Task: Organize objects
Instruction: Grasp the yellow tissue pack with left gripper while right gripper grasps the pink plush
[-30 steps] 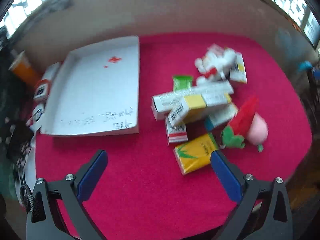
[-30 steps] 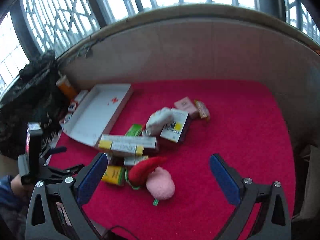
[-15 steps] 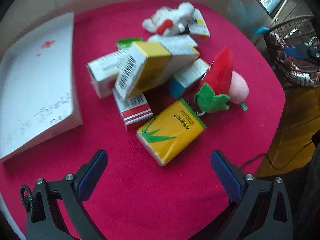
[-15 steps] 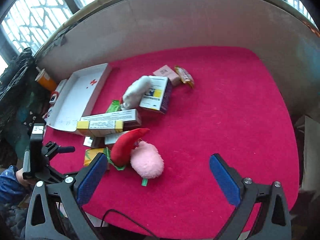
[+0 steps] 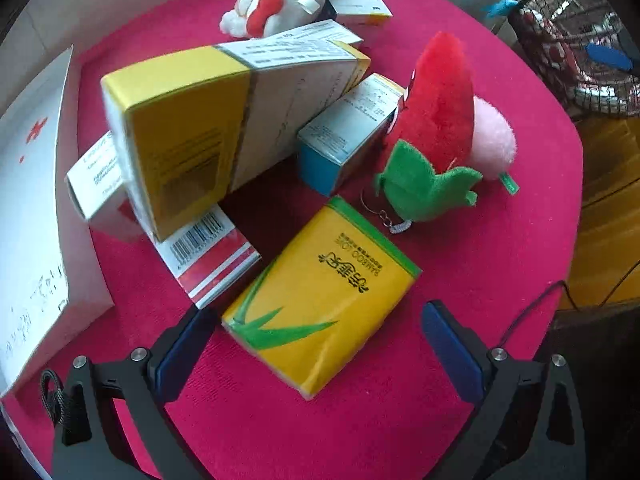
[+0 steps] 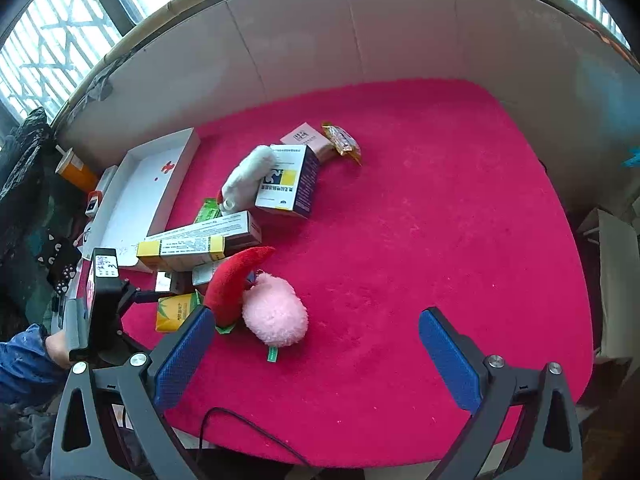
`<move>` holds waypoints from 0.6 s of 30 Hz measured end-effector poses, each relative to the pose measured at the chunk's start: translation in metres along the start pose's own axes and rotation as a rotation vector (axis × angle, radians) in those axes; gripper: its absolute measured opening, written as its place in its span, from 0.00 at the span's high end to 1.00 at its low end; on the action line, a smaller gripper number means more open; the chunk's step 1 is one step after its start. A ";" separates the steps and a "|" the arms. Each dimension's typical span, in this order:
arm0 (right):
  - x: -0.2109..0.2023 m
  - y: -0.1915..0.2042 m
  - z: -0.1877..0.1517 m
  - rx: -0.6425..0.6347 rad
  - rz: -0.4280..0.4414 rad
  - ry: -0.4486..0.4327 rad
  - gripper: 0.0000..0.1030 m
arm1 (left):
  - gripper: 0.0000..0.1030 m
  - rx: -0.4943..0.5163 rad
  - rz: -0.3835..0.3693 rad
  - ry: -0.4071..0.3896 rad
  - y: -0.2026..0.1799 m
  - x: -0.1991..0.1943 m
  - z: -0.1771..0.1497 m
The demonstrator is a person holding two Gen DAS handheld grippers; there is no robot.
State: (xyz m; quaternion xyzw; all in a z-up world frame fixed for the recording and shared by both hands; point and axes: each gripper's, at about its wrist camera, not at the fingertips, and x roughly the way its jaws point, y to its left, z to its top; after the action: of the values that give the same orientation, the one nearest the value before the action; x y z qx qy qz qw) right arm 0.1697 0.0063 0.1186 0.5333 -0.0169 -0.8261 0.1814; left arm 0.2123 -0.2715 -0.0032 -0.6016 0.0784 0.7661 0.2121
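**Left gripper positioned over a tissue pack at the edge of the clutter**

The left gripper (image 5: 320, 348) is being held low over the red tablecloth (image 5: 460, 248), its jaws spread wide and nothing being pinched. The yellow tissue pack (image 5: 320, 312), printed with green bamboo leaves, is lying flat between the two blue pads without being touched by either. Just behind the pack, a red-striped box (image 5: 212, 256) with a barcode is lying partly under a long yellow-and-white carton (image 5: 224, 120), which is resting tilted across a white box (image 5: 100, 184). A blue-and-white box (image 5: 344, 136) is seen beside the carton, touching a red chilli plush (image 5: 436, 112) with green leaves and a small key chain. A pink pompom (image 5: 492, 140) is lying against the far side of the plush. Farther back, a white plush toy (image 5: 280, 0) with a red bow is resting next to a white-and-yellow box (image 5: 356, 0). The open white tray (image 5: 32, 200), marked with a red cross, is standing at the left of the pile. A wire basket (image 5: 580, 52) is visible off the table at the right.

In the right wrist view, the right gripper (image 6: 316, 356) is being held above the near part of the cloth, well apart from the pile, with its jaws spread and empty. A sleeve (image 6: 24, 360) and the left gripper body are being shown at the left edge. A pink box (image 6: 308, 138) and a gold snack wrapper (image 6: 342, 142) are lying at the far end of the clutter, just beside each other.
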 end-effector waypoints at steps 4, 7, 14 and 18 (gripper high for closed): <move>0.003 -0.003 -0.001 0.007 0.000 0.013 0.00 | 0.01 0.019 0.006 0.005 0.000 -0.007 0.001; 0.005 -0.003 -0.002 0.005 -0.002 0.021 0.00 | 0.07 0.027 0.039 0.010 -0.002 -0.013 0.000; 0.006 -0.002 -0.001 -0.007 0.006 0.015 0.00 | 0.22 0.013 0.083 0.009 0.005 -0.039 -0.020; 0.009 -0.003 -0.001 -0.002 0.011 0.022 0.00 | 0.32 0.015 0.109 0.004 0.010 -0.055 -0.032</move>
State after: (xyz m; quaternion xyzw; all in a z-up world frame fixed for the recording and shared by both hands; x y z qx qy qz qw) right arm 0.1665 0.0059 0.1095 0.5420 -0.0169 -0.8192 0.1868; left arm 0.2471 -0.3052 0.0398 -0.5966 0.1170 0.7746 0.1744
